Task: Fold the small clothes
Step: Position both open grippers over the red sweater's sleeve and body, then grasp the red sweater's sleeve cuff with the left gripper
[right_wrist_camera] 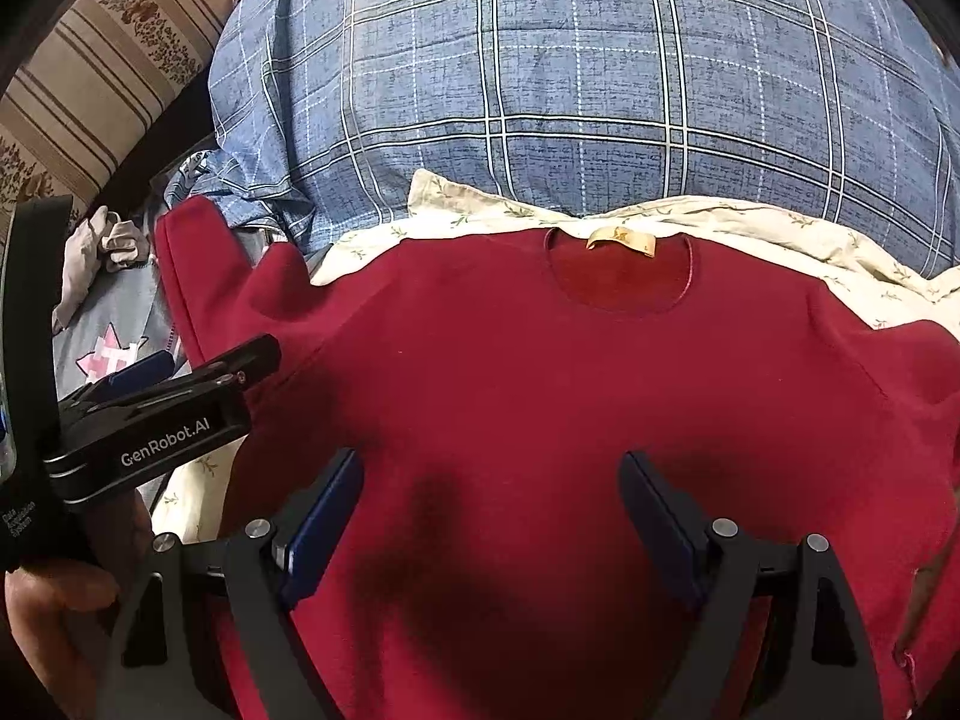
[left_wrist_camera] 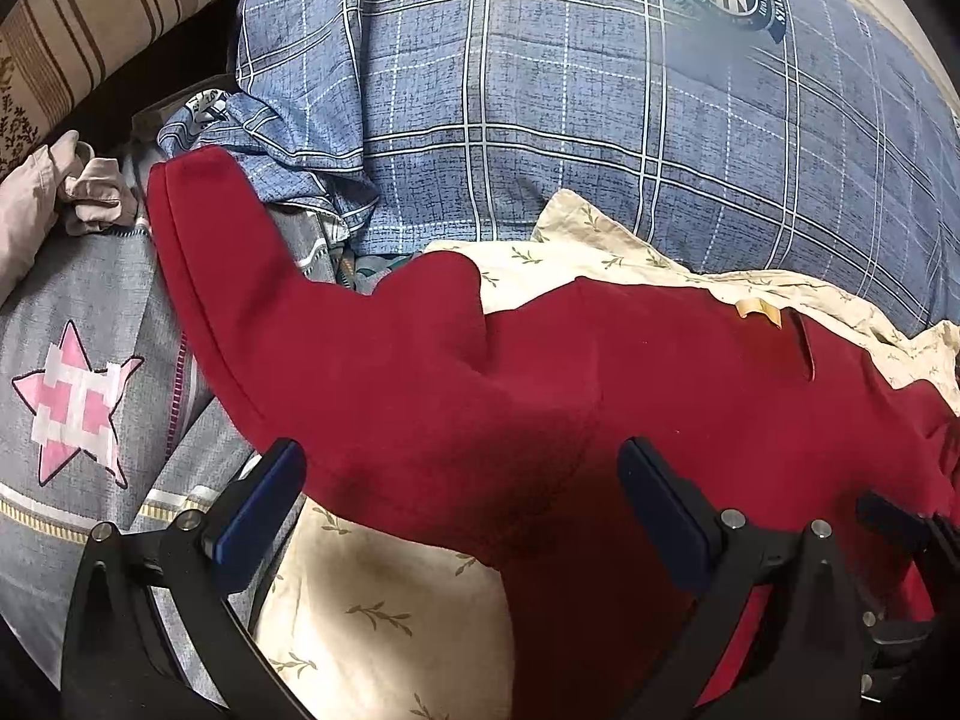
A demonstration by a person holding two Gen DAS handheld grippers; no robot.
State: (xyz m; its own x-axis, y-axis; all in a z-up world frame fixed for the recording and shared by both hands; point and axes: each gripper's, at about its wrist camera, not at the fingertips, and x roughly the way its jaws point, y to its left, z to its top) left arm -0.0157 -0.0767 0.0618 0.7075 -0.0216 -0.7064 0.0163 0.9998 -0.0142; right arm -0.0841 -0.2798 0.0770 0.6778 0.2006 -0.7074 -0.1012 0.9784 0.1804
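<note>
Left gripper (left_wrist_camera: pixel 462 516) and right gripper (right_wrist_camera: pixel 492 525) with matte black angular arms, dark blue finger pads (right_wrist_camera: pixel 324 531), silver round screws, white "GenRobot.AI" lettering along the left gripper's side

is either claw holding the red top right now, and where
No. Both the left claw and the right claw are open above the red top, gripping nothing.

blue plaid quilt (right_wrist_camera: pixel 600 90), cream leaf-print sheet (left_wrist_camera: pixel 372 630), grey star pillow (left_wrist_camera: pixel 78 408), striped cushion (left_wrist_camera: pixel 90 12).
</note>
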